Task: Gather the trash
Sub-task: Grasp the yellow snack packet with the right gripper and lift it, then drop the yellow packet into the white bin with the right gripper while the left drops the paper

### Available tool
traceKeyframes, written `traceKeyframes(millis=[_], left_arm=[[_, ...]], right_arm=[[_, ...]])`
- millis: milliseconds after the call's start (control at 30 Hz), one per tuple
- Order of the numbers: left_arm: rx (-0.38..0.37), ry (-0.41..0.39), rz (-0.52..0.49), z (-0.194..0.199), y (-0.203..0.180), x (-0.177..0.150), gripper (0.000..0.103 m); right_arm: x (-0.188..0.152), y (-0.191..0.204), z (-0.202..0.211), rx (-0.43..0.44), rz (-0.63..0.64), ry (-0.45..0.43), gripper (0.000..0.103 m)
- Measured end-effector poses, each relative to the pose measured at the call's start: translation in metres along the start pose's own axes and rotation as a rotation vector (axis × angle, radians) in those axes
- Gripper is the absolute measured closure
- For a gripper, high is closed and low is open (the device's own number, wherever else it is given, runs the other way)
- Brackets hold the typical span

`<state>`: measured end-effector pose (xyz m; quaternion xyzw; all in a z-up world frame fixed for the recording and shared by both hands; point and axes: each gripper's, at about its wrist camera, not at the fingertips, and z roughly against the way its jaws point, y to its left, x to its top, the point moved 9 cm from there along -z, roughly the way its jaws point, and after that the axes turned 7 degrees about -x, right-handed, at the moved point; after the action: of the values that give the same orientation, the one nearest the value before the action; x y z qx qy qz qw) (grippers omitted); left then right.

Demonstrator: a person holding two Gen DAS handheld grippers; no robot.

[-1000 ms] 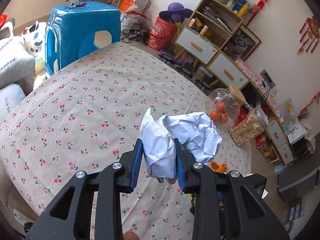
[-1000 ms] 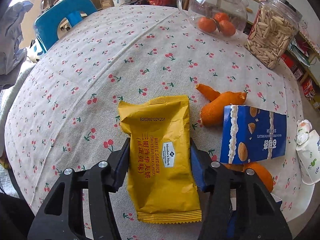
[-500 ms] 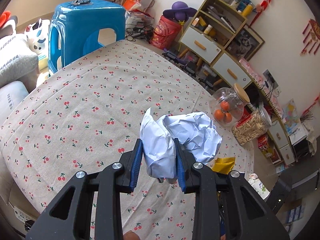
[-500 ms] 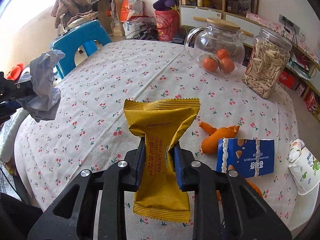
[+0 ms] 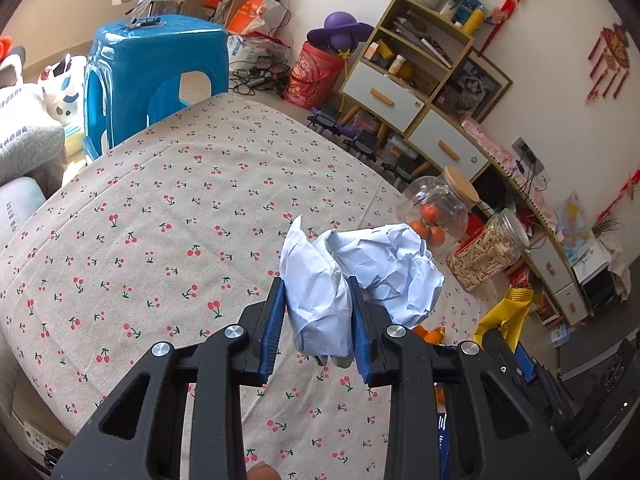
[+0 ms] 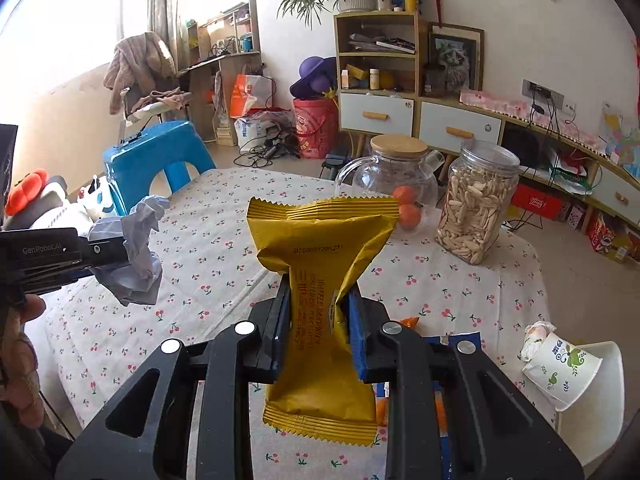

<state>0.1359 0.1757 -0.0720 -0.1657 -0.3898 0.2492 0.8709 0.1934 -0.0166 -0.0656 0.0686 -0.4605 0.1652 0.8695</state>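
Trash sits in both sets of jaws. The left gripper (image 5: 318,320) is clamped on a crumpled ball of white paper (image 5: 360,272), its blue pads pressing the wad from both sides at the centre of the left wrist view, so that the paper bulges upward and to the right above the tabletop (image 5: 160,216). The right gripper (image 6: 316,320) pinches a yellow snack wrapper (image 6: 320,280) at its waist; the jaws have just been closing on it, and the wrapper flares out above and below the pads, held upright clear of the cloth.

In the right wrist view the left gripper (image 6: 96,256) enters from the left edge with its paper (image 6: 136,252), and part of a hand (image 6: 24,320) shows below it. In the left wrist view the yellow wrapper (image 5: 508,312) pokes up at the lower right.

Behind the wrapper, on the cherry-print tablecloth (image 6: 200,280), stand a glass teapot (image 6: 388,184) with a wooden lid and oranges inside, and just to its right a clear jar of seeds (image 6: 476,204). Bits of orange peel (image 6: 408,322) and a blue carton (image 6: 460,340) lie near the right jaws, mostly hidden by them. At the lower right a paper cup (image 6: 560,368) lies tipped on its side with a crumpled tissue (image 6: 536,332) at its mouth, on a white seat (image 6: 600,400) beside the tabletop.

Beyond the far edge of the tabletop stands a blue plastic stool (image 5: 152,68).
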Motion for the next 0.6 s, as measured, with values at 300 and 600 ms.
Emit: traceKeyframes(millis=[300, 600], left_arm=[[-0.079, -0.041, -0.065, -0.001, -0.047, -0.011, 0.072], [-0.125, -0.014, -0.156, -0.017, -0.100, -0.039, 0.072]], right_arm=[[0.007, -0.058, 0.028, -0.118, -0.029, -0.074, 0.079], [0.004, -0.126, 0.059, -0.241, -0.081, -0.111, 0.078]])
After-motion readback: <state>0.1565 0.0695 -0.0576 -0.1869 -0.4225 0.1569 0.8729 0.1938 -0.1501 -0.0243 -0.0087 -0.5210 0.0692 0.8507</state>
